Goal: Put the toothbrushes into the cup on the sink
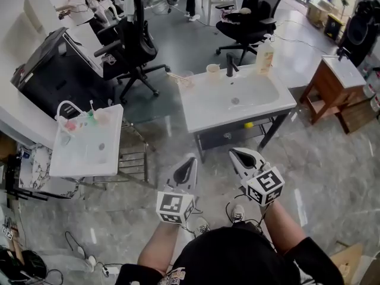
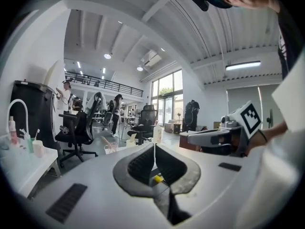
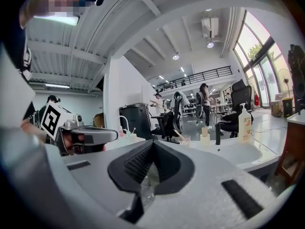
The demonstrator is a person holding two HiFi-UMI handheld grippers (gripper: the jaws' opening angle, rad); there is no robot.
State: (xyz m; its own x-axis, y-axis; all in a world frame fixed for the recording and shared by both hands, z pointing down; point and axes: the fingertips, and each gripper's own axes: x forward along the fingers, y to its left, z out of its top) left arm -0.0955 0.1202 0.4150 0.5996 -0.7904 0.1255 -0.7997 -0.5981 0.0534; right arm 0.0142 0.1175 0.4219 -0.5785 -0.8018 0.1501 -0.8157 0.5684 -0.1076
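The white sink (image 1: 202,108) stands ahead of me, across bare floor. On its far left corner a clear cup (image 1: 185,79) holds a slanting toothbrush (image 1: 176,76); a beige cup (image 1: 212,70) stands beside the black tap (image 1: 230,65). The right gripper view shows the same toothbrush (image 3: 178,135) and beige cup (image 3: 204,136), far away. My left gripper (image 1: 189,161) and right gripper (image 1: 240,154) are held side by side at waist height, short of the sink's front edge. Both are shut with nothing between the jaws, as seen on the left gripper (image 2: 154,149) and the right gripper (image 3: 152,145).
A soap bottle (image 1: 265,56) stands at the sink's back right. A second white sink (image 1: 83,156) with cups sits to the left, a wooden stand (image 1: 332,88) to the right. Black office chairs (image 1: 127,49) and people are behind the sink.
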